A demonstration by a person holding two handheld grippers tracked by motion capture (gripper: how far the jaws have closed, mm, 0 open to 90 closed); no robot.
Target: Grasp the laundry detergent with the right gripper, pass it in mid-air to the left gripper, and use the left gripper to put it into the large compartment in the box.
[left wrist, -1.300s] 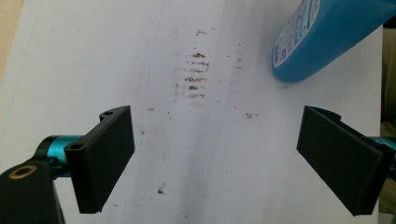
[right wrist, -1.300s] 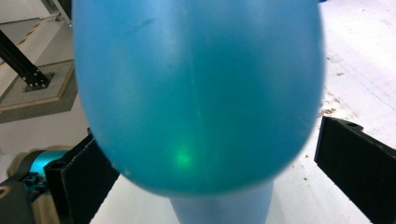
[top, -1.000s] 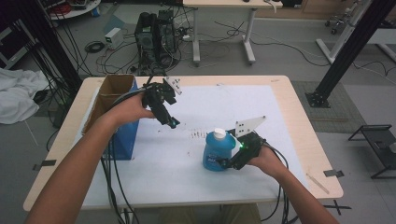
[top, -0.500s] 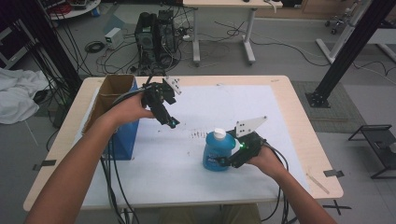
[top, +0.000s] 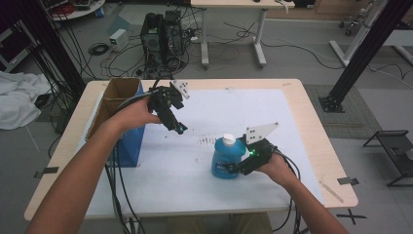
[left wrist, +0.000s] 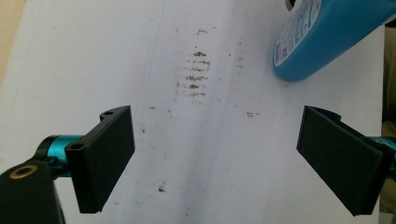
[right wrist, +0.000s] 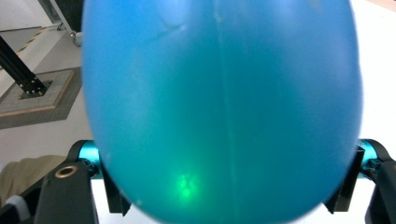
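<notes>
Right hand-held gripper point(top: 234, 169): low over the table, pointing at the bottle from its right side; jaws have just been closing, and they now sit against both flanks of the bottle, which fills the gap between them in the right gripper view.
Blue bottle point(top: 225, 157): upright on the white sheet, white cap on top, label facing the person; clasped at its lower body by the right hand-held gripper; seen ahead of the left hand-held gripper, off to the upper right of its jaws, apart from them.
Left hand-held gripper point(top: 176, 126): held above the table, tilted downward; jaws spread wide with nothing between them, only the white sheet below.
Brown marks point(left wrist: 196, 74): small smudges on the sheet straight ahead of the left hand-held gripper, between it and the bottle.
Cardboard box point(top: 117, 95): open-topped, blue-sided, just behind the left forearm, well apart from the right hand-held gripper.
Table point(top: 311, 126): pale wood edge, white sheet over most of it.
</notes>
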